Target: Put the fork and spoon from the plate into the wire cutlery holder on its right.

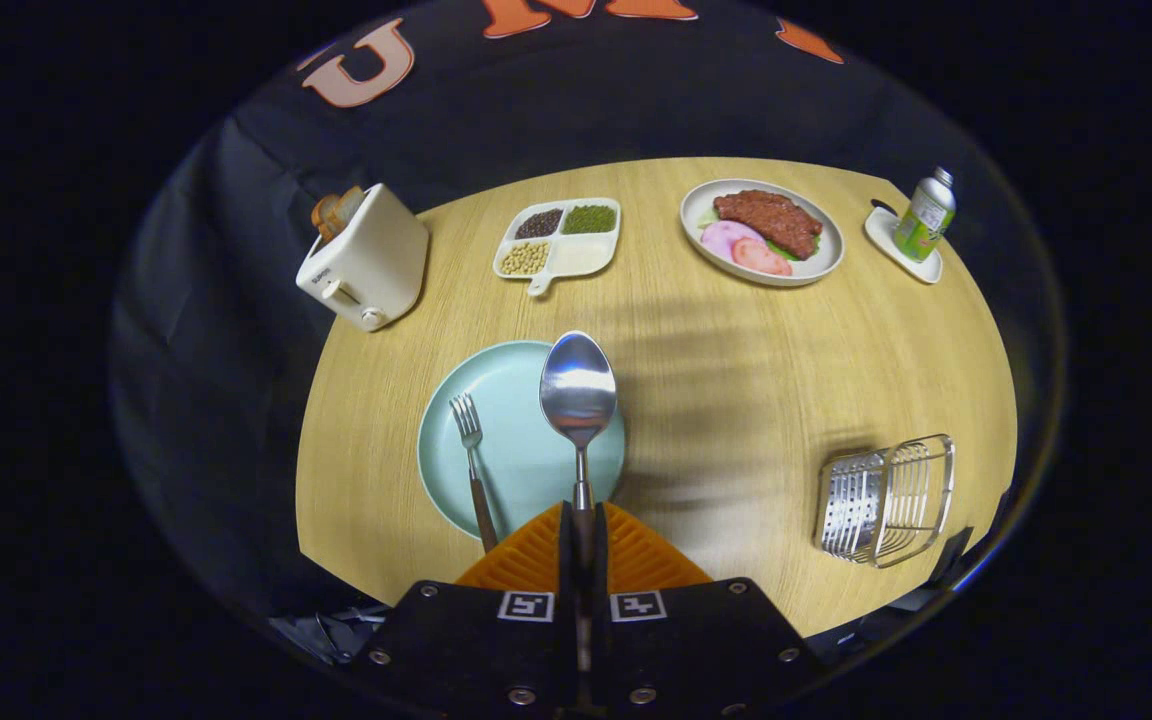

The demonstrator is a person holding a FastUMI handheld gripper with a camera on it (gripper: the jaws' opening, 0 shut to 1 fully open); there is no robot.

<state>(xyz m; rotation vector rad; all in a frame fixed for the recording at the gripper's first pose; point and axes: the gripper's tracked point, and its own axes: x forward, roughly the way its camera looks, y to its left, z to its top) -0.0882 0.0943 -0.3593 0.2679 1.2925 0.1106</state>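
- A pale wooden table point(736, 400) stands in a booth walled with black cloth.
- The gripper point(582, 525) has its two fingers pressed together on the handle of the spoon point(578, 395), leaving almost no gap between them.
- The spoon points straight ahead from the fingers, bowl up, its bowl over the right part of the light blue plate point(511, 450).
- The fork point(471, 470) lies on the plate just left of the spoon, tines pointing away, its handle end running down beside the left finger.
- The wire cutlery holder point(886, 498) sits on the table well to the right of the plate, apart from both fork and spoon.
- Beyond the plate, at the far side of the table: a white toaster point(366, 262) with bread in it, a divided dish point(558, 240) of beans and grains, a plate of meat point(762, 230), and a green bottle point(924, 215) standing on a small white tray point(896, 250).
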